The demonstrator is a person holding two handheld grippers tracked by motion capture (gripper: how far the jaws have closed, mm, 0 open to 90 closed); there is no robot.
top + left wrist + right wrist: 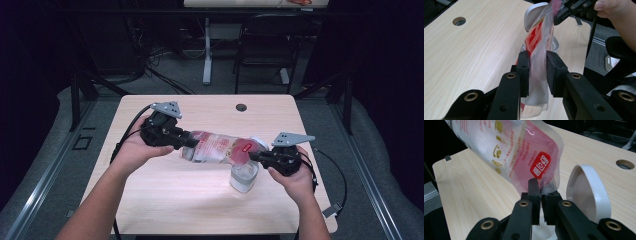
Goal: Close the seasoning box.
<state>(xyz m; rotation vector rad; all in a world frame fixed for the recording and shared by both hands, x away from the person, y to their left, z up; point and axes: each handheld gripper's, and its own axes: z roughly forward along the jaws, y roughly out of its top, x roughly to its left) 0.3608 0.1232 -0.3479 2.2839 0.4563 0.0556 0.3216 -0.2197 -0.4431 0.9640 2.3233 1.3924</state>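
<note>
Both tongs grip one plastic pouch (pixel 220 148), the left tongs (pixel 186 140) at one end and the right tongs (pixel 254 156) at the other, above a clear jar (pixel 243 176) near the counter's (pixel 165 200) right edge. Should the right pinch on that thin corner slip, the pouch could swing down and tip the jar or its white lid (pixel 587 188).

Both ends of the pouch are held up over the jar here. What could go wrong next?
The right tool pinches only a thin corner of the pouch, so it could slip free. The pouch hangs over the clear jar; if it swings or sags, it might knock the jar. The jar's white lid stands open beside the pouch and could catch it.
</note>
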